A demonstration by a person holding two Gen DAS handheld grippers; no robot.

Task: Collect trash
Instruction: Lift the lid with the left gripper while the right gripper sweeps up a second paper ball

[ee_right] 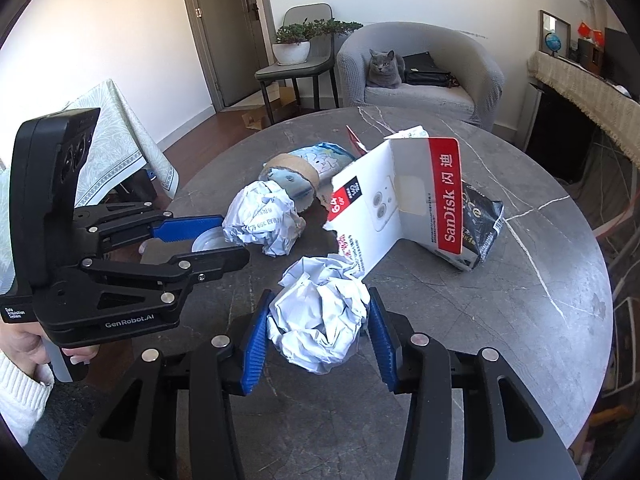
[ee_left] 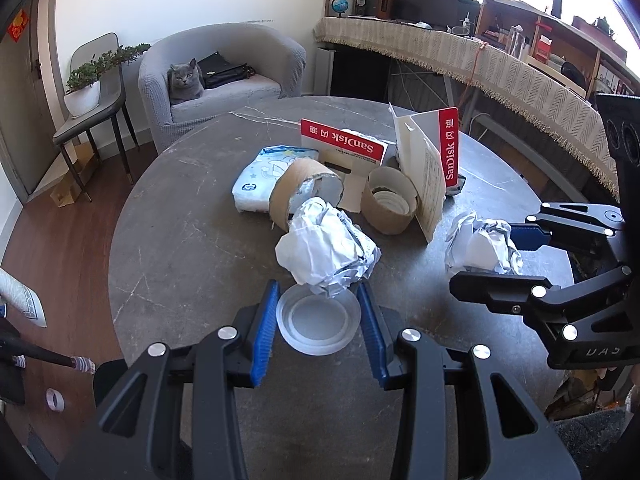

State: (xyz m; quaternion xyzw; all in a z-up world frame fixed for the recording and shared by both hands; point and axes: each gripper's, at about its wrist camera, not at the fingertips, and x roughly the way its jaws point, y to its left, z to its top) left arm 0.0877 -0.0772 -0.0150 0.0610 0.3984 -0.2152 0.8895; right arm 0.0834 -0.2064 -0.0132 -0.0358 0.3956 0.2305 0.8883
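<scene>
Trash litters the table (ee_left: 168, 248) — the left gripper (ee_left: 318, 322) has its jaws closed on a clear lid (ee_left: 320, 324), the right gripper (ee_right: 318, 326) squeezes a paper wad (ee_right: 318, 320). Both grasps look made; next, probably, carry them to a bin — none visible.

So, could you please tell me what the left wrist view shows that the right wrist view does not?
Only the left wrist view shows the upright cardboard tube and the wooden shelf by the window.

Only the right wrist view shows the person's hand holding the left gripper.

Both show the grey cat on the armchair, the round table, the plastic lid in the left gripper, and the crumpled paper ball in the right gripper.
</scene>
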